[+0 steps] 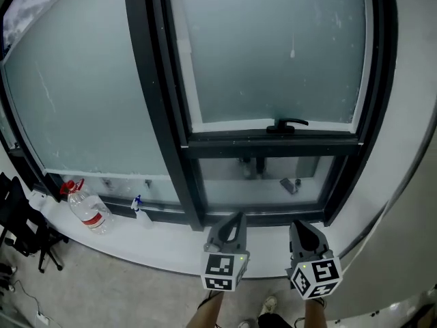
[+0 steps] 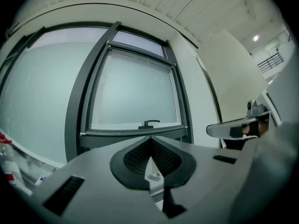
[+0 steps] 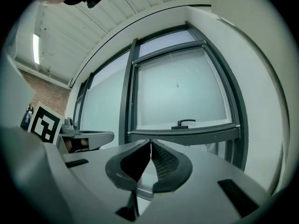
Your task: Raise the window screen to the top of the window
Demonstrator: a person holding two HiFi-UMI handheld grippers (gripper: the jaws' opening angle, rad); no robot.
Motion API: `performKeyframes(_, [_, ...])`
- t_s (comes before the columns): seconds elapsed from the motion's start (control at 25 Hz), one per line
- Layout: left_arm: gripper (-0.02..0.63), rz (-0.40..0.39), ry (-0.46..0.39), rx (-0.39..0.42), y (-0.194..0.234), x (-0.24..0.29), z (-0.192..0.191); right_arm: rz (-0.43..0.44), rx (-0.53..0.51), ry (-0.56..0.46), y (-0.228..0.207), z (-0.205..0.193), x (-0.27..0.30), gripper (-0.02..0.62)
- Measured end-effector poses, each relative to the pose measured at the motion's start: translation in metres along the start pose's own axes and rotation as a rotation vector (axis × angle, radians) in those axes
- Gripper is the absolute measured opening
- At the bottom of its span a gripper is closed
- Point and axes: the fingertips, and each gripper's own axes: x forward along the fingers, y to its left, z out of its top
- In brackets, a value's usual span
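Note:
The window screen (image 1: 273, 53) is a pale translucent panel in a dark frame, its lower bar (image 1: 273, 139) well above the sill. A black handle (image 1: 287, 124) sits on that bar, also seen as the handle (image 2: 148, 123) in the left gripper view and the handle (image 3: 183, 123) in the right gripper view. My left gripper (image 1: 235, 219) and right gripper (image 1: 300, 225) hang side by side below the sill, both shut with nothing between the jaws. The left gripper (image 2: 149, 140) and right gripper (image 3: 150, 142) point up at the window, apart from it.
A plastic water bottle with a red cap (image 1: 85, 207) and a small spray bottle (image 1: 141, 209) stand on the white sill (image 1: 164, 241) at left. A large fixed pane (image 1: 75, 94) lies left of the dark mullion (image 1: 160, 101). A white wall (image 1: 416, 156) curves at right.

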Motion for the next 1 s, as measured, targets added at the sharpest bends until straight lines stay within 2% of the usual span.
performKeyframes(0.2, [0.003, -0.005, -0.010, -0.016, -0.009, -0.032, 0.004, -0.030, 0.001, -0.003, 0.012, 0.005, -0.030, 0.011])
performKeyframes(0.32, [0.003, -0.041, -0.010, -0.029, -0.020, -0.046, 0.008, -0.031, -0.005, 0.002, 0.019, 0.007, -0.044, 0.011])
performKeyframes(0.48, [0.003, -0.087, 0.004, 0.034, -0.045, -0.069, 0.006, -0.027, 0.002, 0.026, 0.027, -0.003, -0.063, 0.011])
performKeyframes(0.64, [0.003, -0.091, 0.013, 0.049, -0.066, -0.099, -0.001, 0.002, 0.001, 0.044, 0.039, -0.012, -0.087, 0.011])
performKeyframes(0.84, [0.003, -0.023, 0.042, 0.092, -0.091, -0.153, -0.012, 0.030, -0.012, 0.042, 0.048, -0.008, -0.145, 0.011])
performKeyframes(1.0, [0.003, 0.059, 0.026, 0.016, -0.103, -0.182, 0.002, 0.034, 0.032, 0.029, 0.055, -0.008, -0.189, 0.011])
